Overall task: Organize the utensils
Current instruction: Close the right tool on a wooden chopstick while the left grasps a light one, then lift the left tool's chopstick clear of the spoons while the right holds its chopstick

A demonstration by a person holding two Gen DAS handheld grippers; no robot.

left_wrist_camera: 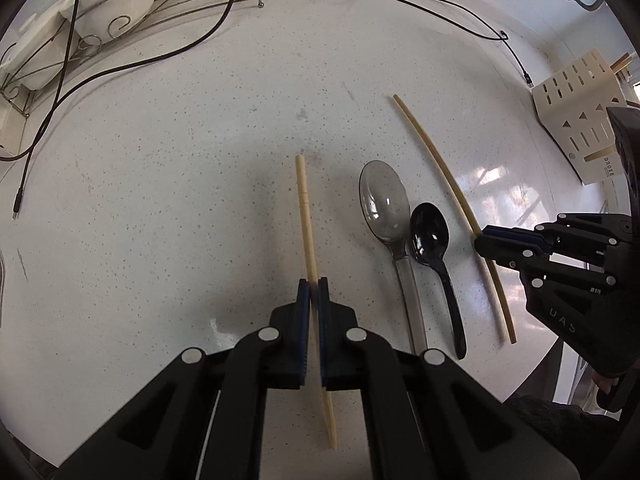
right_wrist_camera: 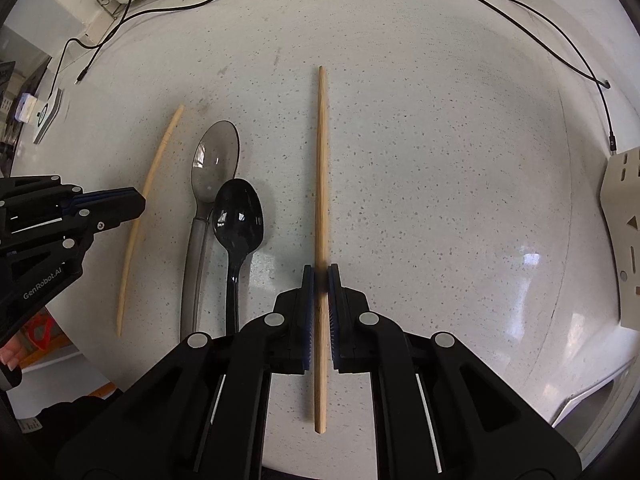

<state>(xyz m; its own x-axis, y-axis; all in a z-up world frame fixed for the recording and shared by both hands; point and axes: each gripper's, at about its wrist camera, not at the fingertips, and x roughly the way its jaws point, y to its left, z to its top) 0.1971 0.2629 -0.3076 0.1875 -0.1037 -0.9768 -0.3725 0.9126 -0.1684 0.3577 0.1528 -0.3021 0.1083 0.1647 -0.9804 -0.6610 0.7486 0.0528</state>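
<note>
Chopsticks and spoons spread on a speckled white counter (left_wrist_camera: 168, 184).

Left wrist view: left gripper (left_wrist_camera: 313, 280) pointing steeply down, jaws pressed together on the pale chopstick (left_wrist_camera: 305, 216), pinching it partway along its length; thin tip showing below the fingers, thick end reaching away up the counter. To its right, clear grey spoon (left_wrist_camera: 384, 204) and black spoon (left_wrist_camera: 430, 232) lying side by side, bowls touching, handles running toward the camera. Further right, second chopstick (left_wrist_camera: 436, 160), caught by the right gripper (left_wrist_camera: 482, 240) coming in from the right edge. Cream slotted utensil holder (left_wrist_camera: 580, 116) near the right rim, well apart from the spoons. Wire rack (left_wrist_camera: 120, 20) with white bags at top left; black cables (left_wrist_camera: 120, 68) trailing across the counter.

Right wrist view: right gripper (right_wrist_camera: 320, 276) closed tight on the darker chopstick (right_wrist_camera: 321, 168), pinched between the blue pads, both ends sticking out beyond the fingers. Black spoon (right_wrist_camera: 238, 216) and clear grey spoon (right_wrist_camera: 214, 168) just left of it, overlapping at the bowls. Beyond them, pale chopstick (right_wrist_camera: 160, 156) clamped by the left gripper (right_wrist_camera: 138, 202) entering from the left. Utensil holder (right_wrist_camera: 624, 232) at the right edge.
</note>
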